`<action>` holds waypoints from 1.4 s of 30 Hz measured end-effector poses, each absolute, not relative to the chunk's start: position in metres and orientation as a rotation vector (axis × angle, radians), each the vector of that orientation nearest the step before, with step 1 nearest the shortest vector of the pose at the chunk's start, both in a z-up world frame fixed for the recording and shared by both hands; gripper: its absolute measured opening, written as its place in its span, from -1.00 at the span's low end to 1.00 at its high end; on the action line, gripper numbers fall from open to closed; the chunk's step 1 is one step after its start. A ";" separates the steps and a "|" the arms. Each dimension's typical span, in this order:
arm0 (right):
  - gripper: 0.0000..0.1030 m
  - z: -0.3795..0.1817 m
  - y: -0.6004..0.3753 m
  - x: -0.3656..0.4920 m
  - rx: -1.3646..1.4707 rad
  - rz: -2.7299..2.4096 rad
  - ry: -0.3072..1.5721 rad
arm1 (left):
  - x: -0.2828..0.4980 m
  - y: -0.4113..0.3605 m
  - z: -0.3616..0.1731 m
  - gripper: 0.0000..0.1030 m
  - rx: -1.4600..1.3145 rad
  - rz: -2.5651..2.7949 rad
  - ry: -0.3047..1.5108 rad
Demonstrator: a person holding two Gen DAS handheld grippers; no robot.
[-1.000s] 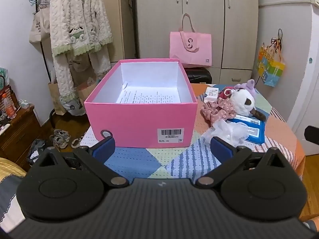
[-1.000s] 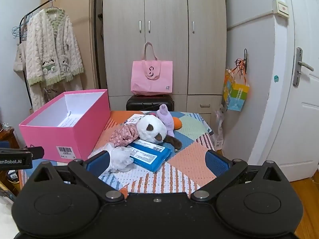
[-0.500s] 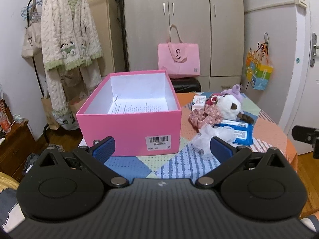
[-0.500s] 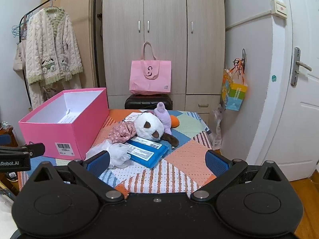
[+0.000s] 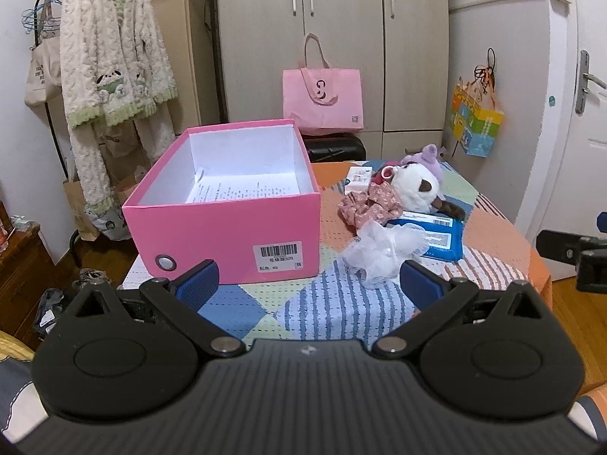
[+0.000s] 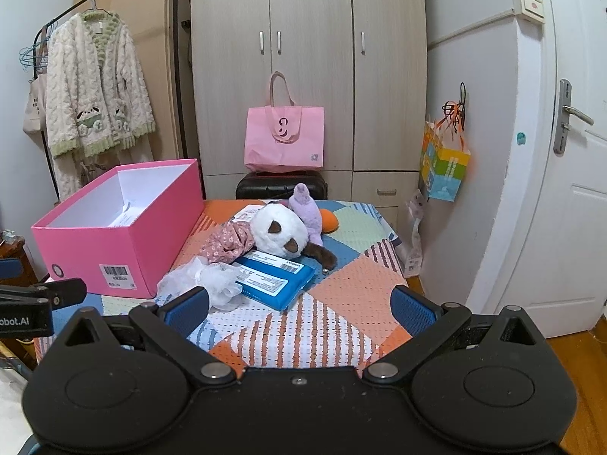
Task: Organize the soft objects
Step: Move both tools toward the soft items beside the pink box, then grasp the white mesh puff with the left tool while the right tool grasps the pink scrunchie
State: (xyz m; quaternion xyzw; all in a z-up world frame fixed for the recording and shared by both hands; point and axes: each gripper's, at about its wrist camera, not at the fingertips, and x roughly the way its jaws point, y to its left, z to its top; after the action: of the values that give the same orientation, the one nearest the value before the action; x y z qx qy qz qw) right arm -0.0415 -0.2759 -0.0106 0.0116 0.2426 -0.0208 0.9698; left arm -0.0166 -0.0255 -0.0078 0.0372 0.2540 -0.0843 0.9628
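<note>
While both claws, left claw (image 5: 309, 278) and right claw (image 6: 299, 305), hang spread and empty low in frame, the white plush (image 6: 280, 233), floral cloth (image 6: 227, 240) and seemingly mesh puff (image 6: 205, 280) lie mid-frame beside the pink box (image 5: 227, 223).

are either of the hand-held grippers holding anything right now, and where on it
Nothing is held. The left hand-held gripper and the right hand-held gripper are both open and empty, short of the white mesh puff on the table.
</note>
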 end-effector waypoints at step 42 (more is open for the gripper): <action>1.00 -0.009 -0.281 -0.021 0.004 0.073 0.458 | 0.008 -0.032 -0.013 0.98 0.017 -0.193 0.538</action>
State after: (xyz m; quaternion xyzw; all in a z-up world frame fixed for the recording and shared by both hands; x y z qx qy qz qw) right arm -0.0213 -0.2815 -0.0092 0.0020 0.2268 0.0362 0.9733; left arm 0.0076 -0.0318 -0.0134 0.0085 0.2655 -0.0954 0.9594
